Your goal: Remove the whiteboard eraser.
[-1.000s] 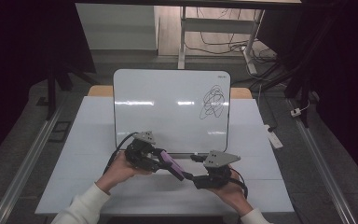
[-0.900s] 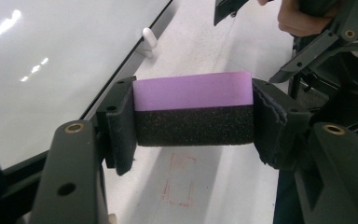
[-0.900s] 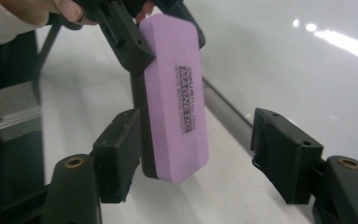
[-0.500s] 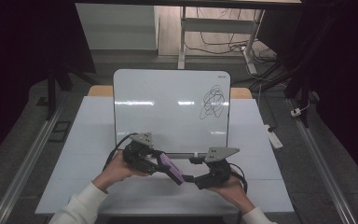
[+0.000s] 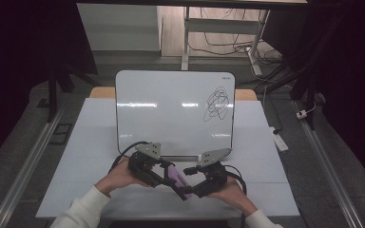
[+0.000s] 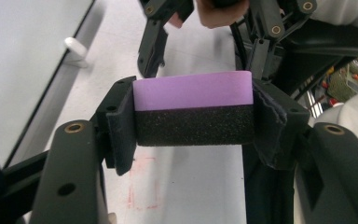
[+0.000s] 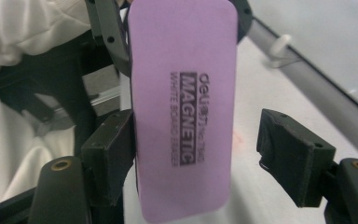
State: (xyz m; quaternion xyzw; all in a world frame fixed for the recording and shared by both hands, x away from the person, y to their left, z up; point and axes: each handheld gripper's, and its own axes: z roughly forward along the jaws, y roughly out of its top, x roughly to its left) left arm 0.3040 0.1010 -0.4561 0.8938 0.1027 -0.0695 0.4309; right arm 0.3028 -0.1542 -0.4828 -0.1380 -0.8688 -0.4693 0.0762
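Both hands have come slightly lower toward the near edge since the earlier frame. Between them, above the white surface (image 5: 100,142), is the purple whiteboard eraser (image 6: 193,107). The left gripper (image 6: 193,121) is clamped on its ends. The right gripper (image 7: 196,158) stands apart around the eraser, one pad touching it. The eraser's far end is cut off in the right gripper view. A whiteboard (image 5: 171,109) with a scribble (image 5: 217,103) stands behind.
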